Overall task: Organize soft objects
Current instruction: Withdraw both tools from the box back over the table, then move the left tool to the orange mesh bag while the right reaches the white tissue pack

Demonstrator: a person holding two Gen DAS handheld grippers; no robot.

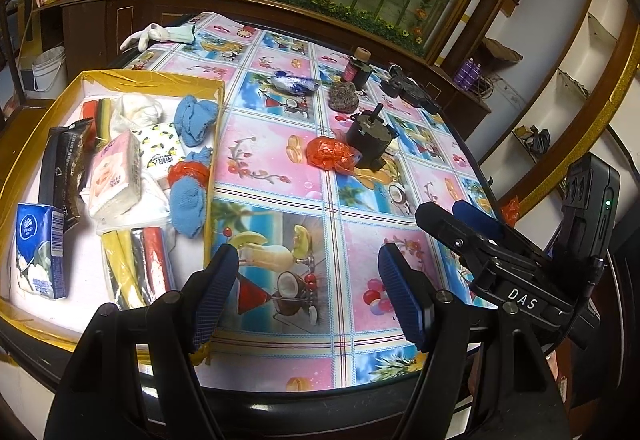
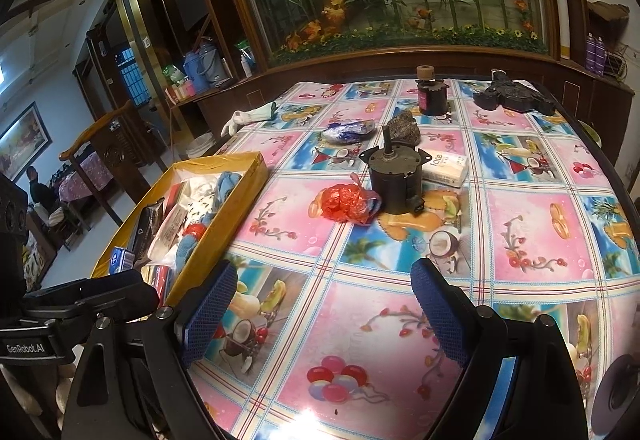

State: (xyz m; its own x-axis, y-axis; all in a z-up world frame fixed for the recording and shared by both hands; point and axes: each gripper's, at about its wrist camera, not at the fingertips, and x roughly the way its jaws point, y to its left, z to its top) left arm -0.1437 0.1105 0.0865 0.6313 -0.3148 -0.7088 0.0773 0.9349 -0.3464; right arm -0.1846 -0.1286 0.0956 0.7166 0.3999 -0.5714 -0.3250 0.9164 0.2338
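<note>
Both grippers — left gripper (image 1: 308, 292), right gripper (image 2: 332, 316) — gape empty; red plastic bag (image 2: 347, 203) lies crumpled, glossy.

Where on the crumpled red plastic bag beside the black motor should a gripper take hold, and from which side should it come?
Grip the red plastic bag across its puffy body, coming from above on the side facing the yellow box. The black motor touches its other side, blocking that approach, and the soft crumpled bulk should squash between the pads.

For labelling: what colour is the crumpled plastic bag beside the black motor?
Orange-red bag; clearest in the right wrist view.
</note>
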